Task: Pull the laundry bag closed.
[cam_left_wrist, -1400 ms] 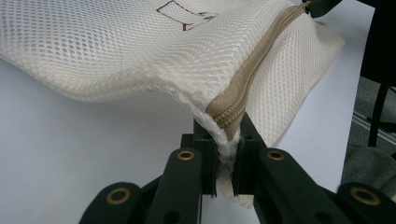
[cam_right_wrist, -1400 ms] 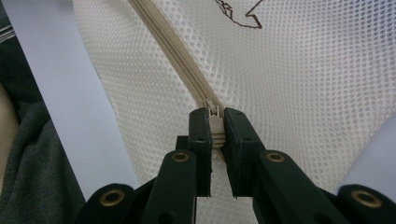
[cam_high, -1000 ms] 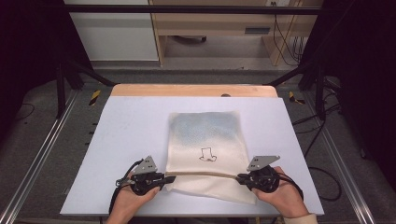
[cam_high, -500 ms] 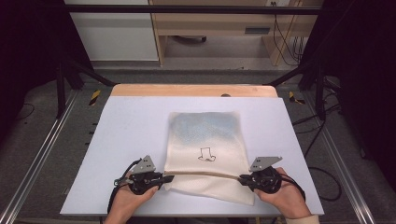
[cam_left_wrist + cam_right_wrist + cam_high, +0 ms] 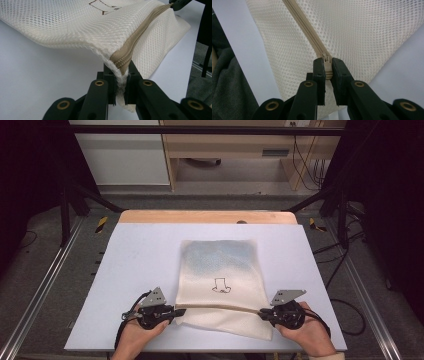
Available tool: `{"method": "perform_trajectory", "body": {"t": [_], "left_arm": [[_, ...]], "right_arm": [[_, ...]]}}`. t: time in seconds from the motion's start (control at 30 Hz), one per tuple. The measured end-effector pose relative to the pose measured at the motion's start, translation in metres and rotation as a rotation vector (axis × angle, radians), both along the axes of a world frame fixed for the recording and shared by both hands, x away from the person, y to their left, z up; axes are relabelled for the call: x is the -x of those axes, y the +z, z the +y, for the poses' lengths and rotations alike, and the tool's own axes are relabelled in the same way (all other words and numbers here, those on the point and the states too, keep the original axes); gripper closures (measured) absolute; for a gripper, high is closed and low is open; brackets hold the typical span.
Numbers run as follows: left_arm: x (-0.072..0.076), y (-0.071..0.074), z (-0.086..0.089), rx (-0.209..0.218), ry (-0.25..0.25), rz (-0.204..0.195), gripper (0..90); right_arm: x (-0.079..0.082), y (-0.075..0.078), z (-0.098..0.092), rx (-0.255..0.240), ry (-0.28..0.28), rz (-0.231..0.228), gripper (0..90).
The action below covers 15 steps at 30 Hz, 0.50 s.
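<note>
High view: cream mesh bag flat on white tabletop, lower centre of frame; small dark drawing on it. Tan zipper runs across its lower part. Left claw at zipper's left end, right claw at right end.

Left gripper view: left claw clamped on bag corner at zipper end, bottom centre; mesh lifted off tabletop.

Right gripper view: right claw pinching zipper pull, centre frame.
</note>
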<state>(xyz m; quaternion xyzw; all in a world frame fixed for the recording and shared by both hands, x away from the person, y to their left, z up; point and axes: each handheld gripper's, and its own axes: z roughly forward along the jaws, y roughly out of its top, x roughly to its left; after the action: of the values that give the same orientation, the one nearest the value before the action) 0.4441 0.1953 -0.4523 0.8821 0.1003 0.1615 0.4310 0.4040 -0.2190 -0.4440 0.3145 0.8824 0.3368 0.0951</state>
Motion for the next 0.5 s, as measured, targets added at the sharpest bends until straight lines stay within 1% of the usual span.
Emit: {"method": "perform_trajectory", "body": {"t": [0.27,0.37,0.5], "left_arm": [[0.0003,0.0000,0.0002,0.003,0.000,0.002,82.6],[0.0008,0.0002,-0.0002,0.003,-0.002,0.002,82.6],[0.0007,0.0015,0.0011,0.004,-0.006,-0.002,82.7]], "right_arm": [[0.0012,-0.0012,-0.0045,0.009,-0.007,-0.002,82.2],[0.0014,-0.0014,-0.0050,0.002,-0.007,-0.004,82.2],[0.0018,-0.0013,-0.0062,0.010,-0.011,-0.001,82.2]]}}
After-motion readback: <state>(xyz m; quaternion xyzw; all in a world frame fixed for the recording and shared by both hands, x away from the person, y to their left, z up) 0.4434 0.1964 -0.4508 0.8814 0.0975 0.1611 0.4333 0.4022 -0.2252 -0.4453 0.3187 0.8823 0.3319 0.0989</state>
